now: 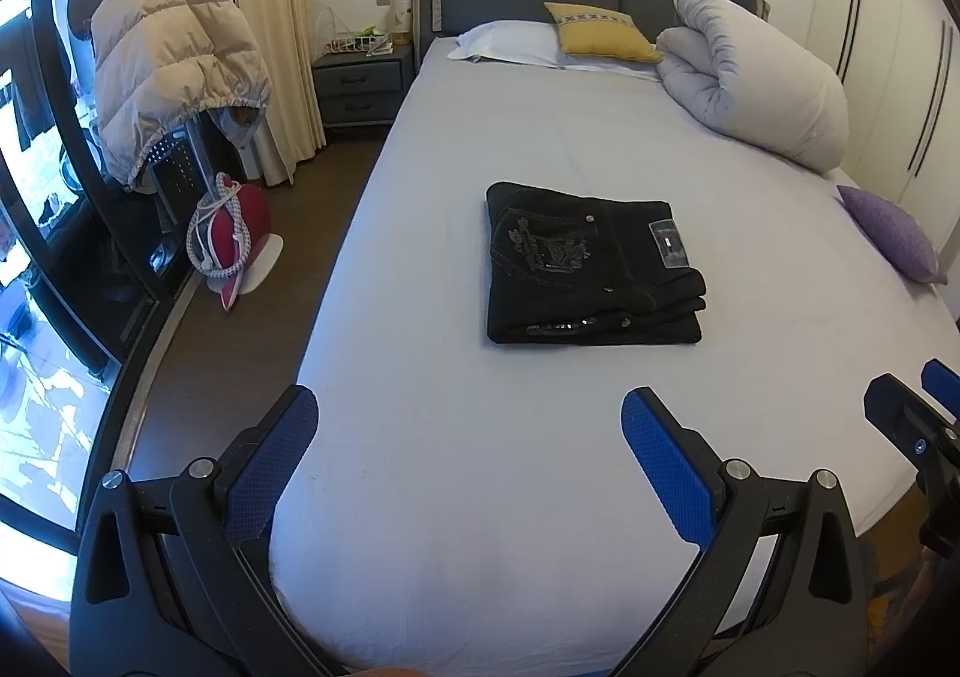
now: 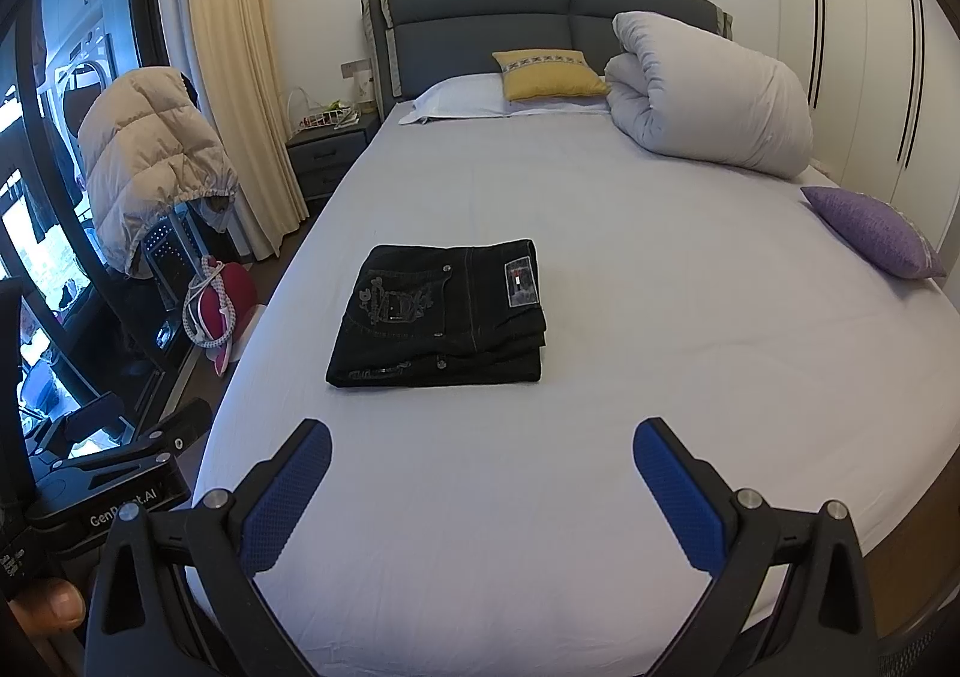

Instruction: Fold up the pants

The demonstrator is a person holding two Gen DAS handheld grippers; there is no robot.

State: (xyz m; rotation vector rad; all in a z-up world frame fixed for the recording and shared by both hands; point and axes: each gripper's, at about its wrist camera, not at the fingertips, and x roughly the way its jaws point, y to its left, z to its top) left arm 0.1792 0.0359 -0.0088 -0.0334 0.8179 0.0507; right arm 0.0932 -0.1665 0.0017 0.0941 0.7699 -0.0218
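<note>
The black jeans [image 1: 591, 269] lie folded into a neat square in the middle of the bed [image 1: 480, 467], straight ahead of both grippers and well apart from them; the folded stack runs a bit longer side to side. The left gripper [image 1: 468, 455] is wide open and holds nothing; so is the right gripper [image 2: 480, 485]. The left looks a little nearer. The rolled duvet [image 1: 750, 77] and purple cushion [image 1: 894, 233] sit off to the right; nothing blocks the way, and the folding looks done.
</note>
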